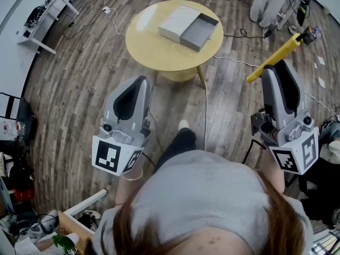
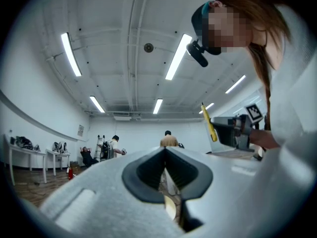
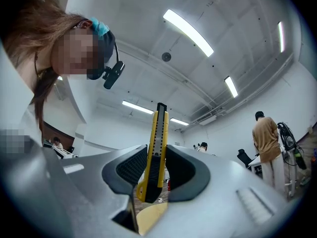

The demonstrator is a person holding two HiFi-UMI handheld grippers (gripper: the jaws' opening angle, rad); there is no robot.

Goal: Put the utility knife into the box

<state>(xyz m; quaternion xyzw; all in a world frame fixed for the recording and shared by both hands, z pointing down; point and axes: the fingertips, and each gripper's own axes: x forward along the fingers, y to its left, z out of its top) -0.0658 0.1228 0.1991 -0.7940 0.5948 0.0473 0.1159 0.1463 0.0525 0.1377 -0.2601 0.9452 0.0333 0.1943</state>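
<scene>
**Knife gripped, box not yet reached**

The right gripper (image 3: 151, 168) is clamped on the yellow utility knife (image 3: 154, 143), which stands up between its jaws. In the head view the knife sticks out ahead of the gripper, held up above the floor. The left gripper (image 2: 165, 171) has its jaws pressed together with nothing in them. The box (image 1: 197, 33) lies with its grey tray slid open on the round worktop (image 1: 151, 49), well apart from both grippers. The pick-up looks done. What seems left is carrying the knife over to the worktop, lowering it into the open tray and letting go.
</scene>
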